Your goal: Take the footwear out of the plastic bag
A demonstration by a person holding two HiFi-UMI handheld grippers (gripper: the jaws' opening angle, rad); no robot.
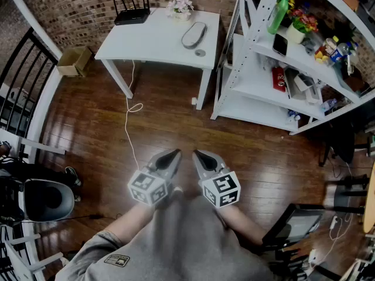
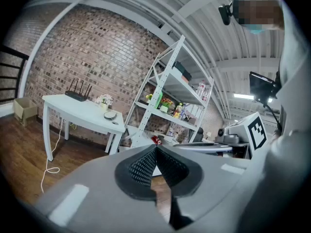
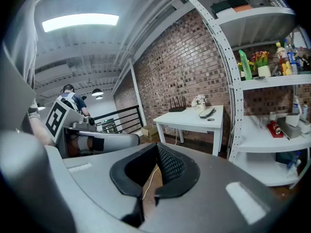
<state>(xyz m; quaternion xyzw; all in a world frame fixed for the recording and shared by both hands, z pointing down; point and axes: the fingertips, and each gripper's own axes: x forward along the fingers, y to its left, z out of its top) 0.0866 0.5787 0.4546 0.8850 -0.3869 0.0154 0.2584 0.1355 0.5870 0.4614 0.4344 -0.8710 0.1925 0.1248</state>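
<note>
Head view is showing two grippers low in the centre of the frame, the left gripper (image 1: 169, 158) and the right gripper (image 1: 203, 160) sitting side by side. Each is keeping its jaws pressed together with nothing between them. The person's forearms (image 1: 132, 218) are being cut off by the grey shirt below. One grey oval thing (image 1: 193, 35) is lying on the one white table (image 1: 153, 43) at upper centre, well apart from both grippers. It is showing too small to tell whether it is the bagged footwear.
</note>
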